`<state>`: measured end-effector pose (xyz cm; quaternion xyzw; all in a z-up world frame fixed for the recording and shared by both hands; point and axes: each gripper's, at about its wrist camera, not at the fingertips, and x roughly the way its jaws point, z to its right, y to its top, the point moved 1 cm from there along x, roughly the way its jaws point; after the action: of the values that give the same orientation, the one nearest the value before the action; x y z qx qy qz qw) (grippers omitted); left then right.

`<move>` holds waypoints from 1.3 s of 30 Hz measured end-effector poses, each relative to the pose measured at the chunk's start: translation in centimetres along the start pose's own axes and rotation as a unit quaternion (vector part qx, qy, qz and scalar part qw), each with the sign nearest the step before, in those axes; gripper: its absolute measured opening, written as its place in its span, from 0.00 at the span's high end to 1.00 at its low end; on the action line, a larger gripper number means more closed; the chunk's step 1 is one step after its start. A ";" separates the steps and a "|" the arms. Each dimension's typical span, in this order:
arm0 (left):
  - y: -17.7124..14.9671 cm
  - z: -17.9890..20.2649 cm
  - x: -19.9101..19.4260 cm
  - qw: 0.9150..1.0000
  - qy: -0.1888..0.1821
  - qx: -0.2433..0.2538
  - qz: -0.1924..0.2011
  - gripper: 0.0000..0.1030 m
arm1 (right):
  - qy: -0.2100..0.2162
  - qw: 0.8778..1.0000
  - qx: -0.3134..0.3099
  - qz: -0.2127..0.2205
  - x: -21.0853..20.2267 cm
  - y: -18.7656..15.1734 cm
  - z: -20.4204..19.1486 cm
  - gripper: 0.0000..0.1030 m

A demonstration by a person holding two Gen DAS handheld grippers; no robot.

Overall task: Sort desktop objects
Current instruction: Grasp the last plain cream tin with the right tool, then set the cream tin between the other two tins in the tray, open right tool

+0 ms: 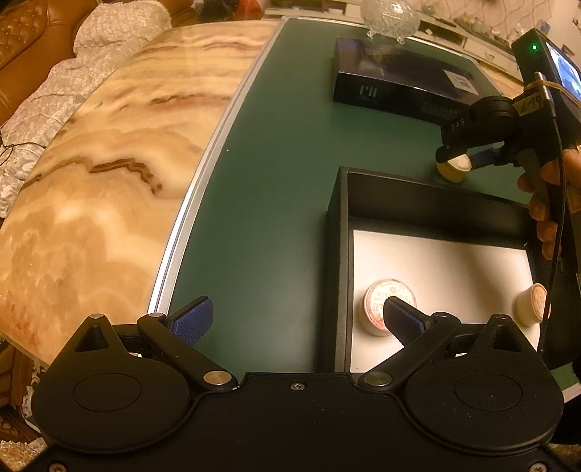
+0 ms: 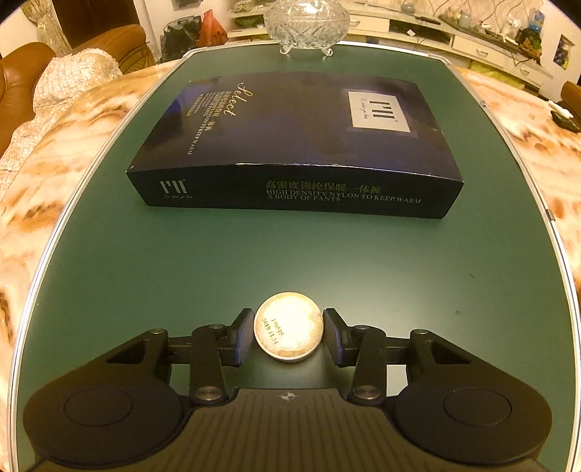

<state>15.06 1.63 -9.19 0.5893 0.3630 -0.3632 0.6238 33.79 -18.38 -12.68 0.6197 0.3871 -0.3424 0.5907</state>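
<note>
A small round cup with a white date-stamped foil lid [image 2: 288,330] stands on the green mat between the pads of my right gripper [image 2: 288,336]. The left pad seems to touch it; a slight gap shows at the right pad. The same cup [image 1: 454,167] and right gripper [image 1: 458,154] show in the left wrist view, beyond a black open box [image 1: 341,232] with a white floor. Two similar cups lie in the box, one with a red-printed lid [image 1: 386,301] and one on its side [image 1: 531,304]. My left gripper [image 1: 296,319] is open and empty over the box's left wall.
A dark blue flat carton [image 2: 294,152] lies on the green mat [image 2: 181,272] beyond the cup. A cut-glass bowl [image 2: 307,21] stands at the mat's far edge. Marble tabletop [image 1: 90,163] surrounds the mat, with a sofa at the far left.
</note>
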 end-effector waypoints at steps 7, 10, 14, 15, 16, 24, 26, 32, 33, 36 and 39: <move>-0.2 -0.2 -0.6 1.000 0.005 -0.003 0.002 0.01 | 0.005 1.000 -0.002 0.009 -1.7 -0.3 -0.2 0.57; -0.3 -0.3 -1.2 1.000 0.005 -0.004 0.005 0.01 | 0.011 1.000 -0.006 0.020 -3.6 -0.7 -0.5 0.57; -0.7 -0.4 -2.4 1.000 0.006 -0.006 0.013 0.01 | 0.024 0.999 -0.011 0.040 -7.1 -1.9 -0.7 0.57; -0.9 -0.5 -2.8 1.000 0.006 -0.007 0.015 0.01 | 0.028 0.999 -0.011 0.045 -8.1 -2.3 -0.7 0.57; -1.0 -0.5 -3.1 1.000 0.006 -0.007 0.017 0.01 | 0.031 0.998 -0.011 0.048 -9.0 -2.9 -0.7 0.57; -2.2 -0.6 -5.1 1.000 0.002 -0.017 0.025 0.01 | 0.058 0.998 -0.004 0.039 -12.5 -9.2 0.1 0.57; -2.4 -0.5 -5.4 1.000 0.002 -0.016 0.026 0.01 | 0.059 0.998 -0.002 0.029 -12.2 -10.5 0.3 0.57; -2.9 -0.5 -6.0 0.999 0.009 -0.014 0.028 0.01 | 0.058 0.998 -0.003 0.016 -11.0 -12.9 -0.2 0.57; -2.9 -0.5 -6.0 0.999 0.010 -0.014 0.028 0.01 | 0.056 0.998 -0.004 0.015 -10.8 -13.2 -0.4 0.57; -2.9 -0.5 -6.1 0.999 0.015 -0.013 0.029 0.01 | 0.058 0.998 -0.003 0.011 -10.1 -13.6 -0.7 0.57; -2.9 -0.6 -6.0 0.999 0.017 -0.013 0.029 0.01 | 0.057 0.998 -0.003 0.005 -9.3 -13.9 -0.9 0.56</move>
<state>9.64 2.27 -5.26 0.5971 0.3614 -0.3301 0.6355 17.14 -18.11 -10.95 0.6387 0.4180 -0.3020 0.5711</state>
